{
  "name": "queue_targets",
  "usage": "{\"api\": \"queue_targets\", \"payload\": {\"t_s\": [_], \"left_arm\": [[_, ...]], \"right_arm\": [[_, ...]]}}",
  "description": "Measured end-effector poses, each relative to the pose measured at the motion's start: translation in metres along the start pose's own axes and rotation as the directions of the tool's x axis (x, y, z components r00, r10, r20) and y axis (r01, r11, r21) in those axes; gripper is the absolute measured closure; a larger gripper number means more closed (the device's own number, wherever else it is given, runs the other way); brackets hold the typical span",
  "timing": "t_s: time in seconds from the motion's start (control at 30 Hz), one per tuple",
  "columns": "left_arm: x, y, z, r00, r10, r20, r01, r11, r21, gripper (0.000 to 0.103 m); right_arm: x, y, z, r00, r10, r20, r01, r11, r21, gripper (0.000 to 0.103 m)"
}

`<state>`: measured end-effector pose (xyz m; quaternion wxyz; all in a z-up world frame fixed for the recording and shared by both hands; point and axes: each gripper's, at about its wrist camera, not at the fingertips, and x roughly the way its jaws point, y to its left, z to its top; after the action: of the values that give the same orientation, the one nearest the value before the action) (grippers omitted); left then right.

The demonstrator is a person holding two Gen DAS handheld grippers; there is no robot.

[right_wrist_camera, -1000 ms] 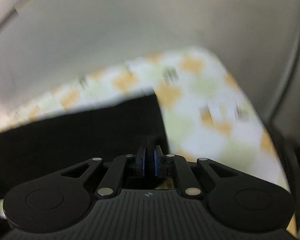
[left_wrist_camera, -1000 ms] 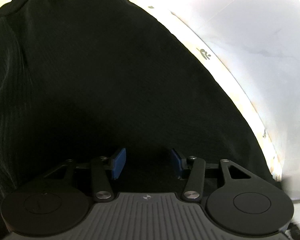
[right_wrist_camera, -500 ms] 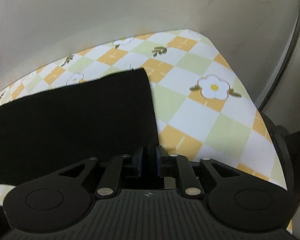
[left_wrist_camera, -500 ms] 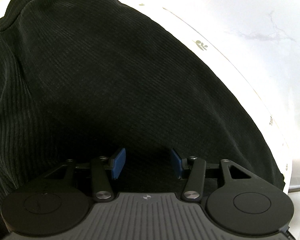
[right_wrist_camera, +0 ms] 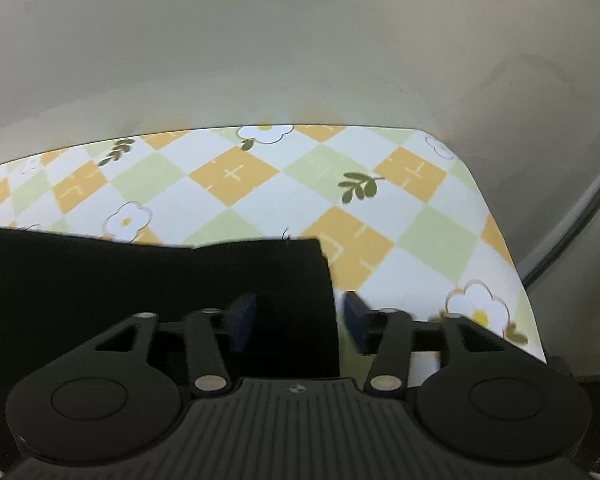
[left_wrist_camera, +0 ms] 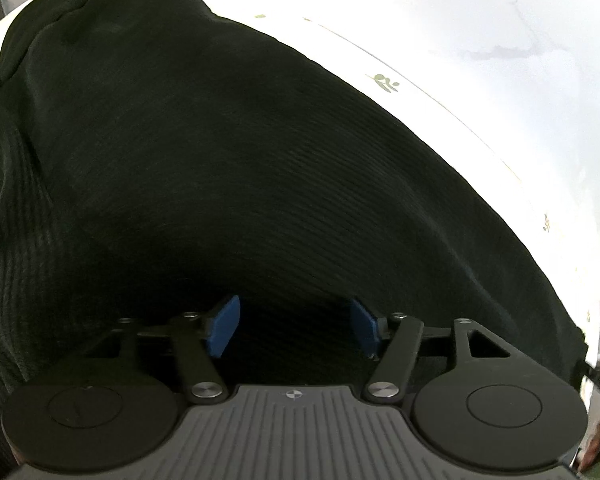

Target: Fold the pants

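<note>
Since a second ago the right gripper (right_wrist_camera: pixel 296 316) has parted its jaws, releasing the black pants (right_wrist_camera: pixel 148 280), whose corner lies between them on the checked tablecloth (right_wrist_camera: pixel 380 200). Left gripper (left_wrist_camera: pixel 295 328) unchanged: spread wide over the pants (left_wrist_camera: pixel 228 152).

The pants (left_wrist_camera: pixel 260 168) are black, of a finely ribbed knit; in the left wrist view they fill most of the frame, lying spread with soft creases at the left and a seamed edge at the top; in the right wrist view a flat, straight-edged corner (right_wrist_camera: pixel 284 276) lies on the checked worktop (right_wrist_camera: pixel 400 208).
</note>
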<state>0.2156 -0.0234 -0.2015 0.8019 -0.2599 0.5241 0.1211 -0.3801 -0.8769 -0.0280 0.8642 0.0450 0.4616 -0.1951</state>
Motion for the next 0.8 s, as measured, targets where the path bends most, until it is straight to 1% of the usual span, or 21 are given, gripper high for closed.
{"api": "queue_targets", "payload": {"t_s": [0.07, 0.1, 0.13, 0.17, 0.2, 0.23, 0.3, 0.37, 0.5, 0.67, 0.8], "left_arm": [[0.001, -0.003, -0.002, 1.000, 0.005, 0.003, -0.005, 1.000, 0.005, 0.038], [0.003, -0.004, -0.003, 1.000, 0.005, 0.005, -0.005, 1.000, 0.004, 0.038], [0.002, -0.005, -0.004, 1.000, 0.003, 0.007, -0.003, 1.000, 0.000, 0.038], [0.002, -0.006, -0.004, 1.000, 0.001, 0.008, -0.001, 1.000, -0.002, 0.037], [0.002, -0.006, -0.004, 1.000, -0.001, 0.009, 0.001, 1.000, -0.002, 0.037], [0.002, -0.006, -0.004, 1.000, -0.002, 0.010, 0.002, 1.000, -0.001, 0.036], [0.002, -0.009, -0.005, 1.000, -0.001, 0.013, 0.001, 1.000, 0.008, 0.034], [0.002, -0.013, -0.006, 1.000, 0.010, 0.015, -0.010, 1.000, 0.020, 0.033], [0.008, -0.023, -0.007, 1.000, 0.023, 0.013, -0.024, 0.999, 0.042, 0.031], [0.016, -0.045, -0.004, 1.000, -0.020, -0.004, 0.020, 0.997, 0.078, 0.031], [0.025, -0.066, -0.003, 0.999, -0.051, -0.005, 0.051, 0.989, 0.138, 0.030]], "right_arm": [[0.006, -0.004, 0.004, 1.000, 0.019, 0.001, -0.019, 1.000, 0.023, 0.036], [0.008, -0.006, 0.005, 0.999, 0.040, 0.004, -0.040, 0.999, 0.034, 0.042], [0.009, -0.007, 0.005, 0.997, 0.070, 0.015, -0.071, 0.997, 0.040, 0.056], [0.010, -0.006, 0.006, 0.996, 0.082, 0.020, -0.083, 0.996, 0.039, 0.058], [0.010, -0.003, 0.007, 0.997, 0.072, 0.028, -0.072, 0.997, 0.023, 0.072], [0.010, -0.001, 0.009, 0.997, 0.070, 0.036, -0.071, 0.998, 0.002, 0.079], [0.012, 0.005, 0.012, 0.998, 0.049, 0.042, -0.048, 0.998, -0.032, 0.083], [0.015, 0.009, 0.014, 0.998, 0.018, 0.053, -0.015, 0.999, -0.051, 0.084], [0.025, 0.010, 0.022, 0.998, -0.024, 0.065, 0.027, 0.999, -0.046, 0.084], [0.037, 0.001, 0.036, 0.996, -0.063, 0.060, 0.065, 0.997, -0.034, 0.084], [0.044, -0.004, 0.041, 0.995, -0.082, 0.062, 0.083, 0.997, -0.010, 0.083]]}}
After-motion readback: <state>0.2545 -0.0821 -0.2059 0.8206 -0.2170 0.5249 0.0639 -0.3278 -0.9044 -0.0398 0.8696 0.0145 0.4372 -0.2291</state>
